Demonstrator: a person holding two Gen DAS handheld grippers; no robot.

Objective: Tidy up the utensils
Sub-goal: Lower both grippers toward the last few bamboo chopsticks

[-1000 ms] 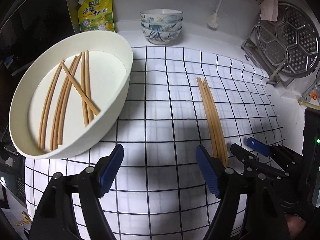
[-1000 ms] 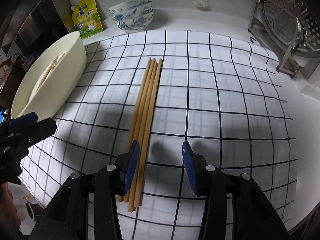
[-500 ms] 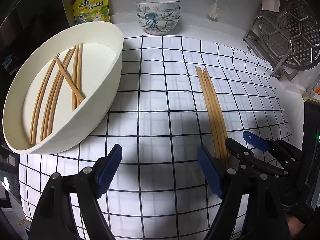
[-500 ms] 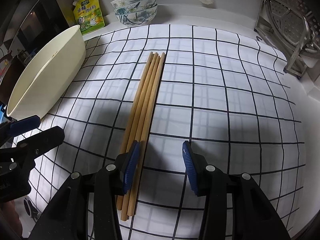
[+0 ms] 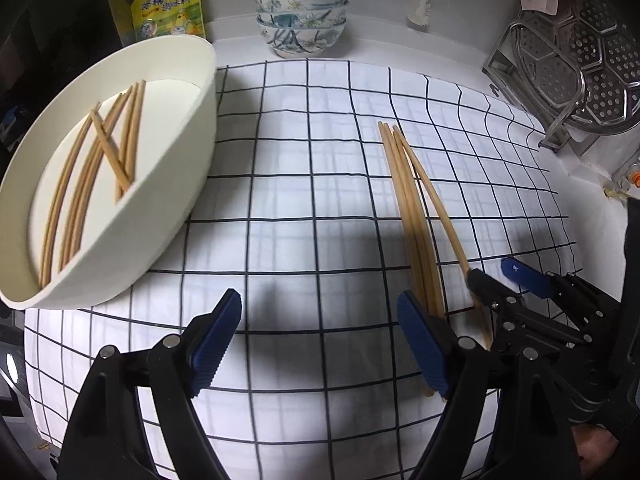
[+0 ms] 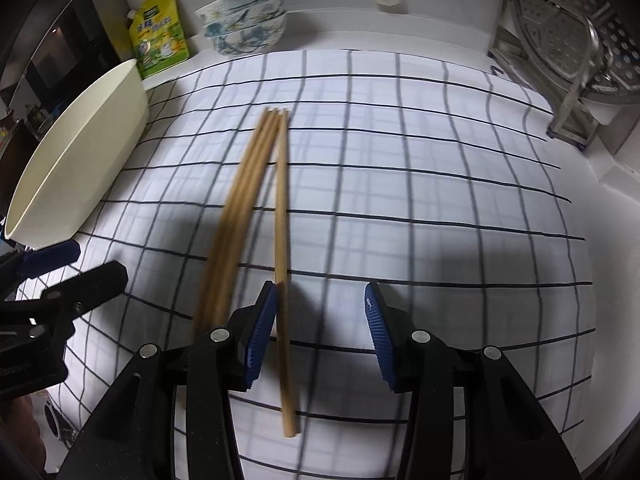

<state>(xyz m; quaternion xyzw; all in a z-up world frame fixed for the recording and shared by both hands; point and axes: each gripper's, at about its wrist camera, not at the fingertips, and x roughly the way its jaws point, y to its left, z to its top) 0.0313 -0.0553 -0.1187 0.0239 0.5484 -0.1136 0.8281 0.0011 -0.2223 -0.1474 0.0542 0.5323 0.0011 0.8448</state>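
Note:
Several wooden chopsticks (image 5: 408,204) lie in a bundle on the checked cloth (image 5: 304,184); they also show in the right wrist view (image 6: 240,200). One chopstick (image 6: 282,240) is splayed off to the right, against the inside of my right gripper's left finger. My right gripper (image 6: 320,332) is open, low over the near ends; it shows in the left wrist view (image 5: 508,284). My left gripper (image 5: 320,340) is open and empty, left of the bundle. A white oval bowl (image 5: 200,140) holds several more chopsticks (image 5: 100,160).
Stacked patterned bowls (image 5: 300,20) and a yellow-green pouch (image 5: 168,4) stand at the back. A metal steamer rack (image 5: 580,60) stands at the right. A brush (image 5: 420,4) hangs on the back wall.
My right gripper has moved in onto the bundle and pushed one chopstick apart from the others. The left gripper has drawn back slightly; the bowl sits farther left in its view.

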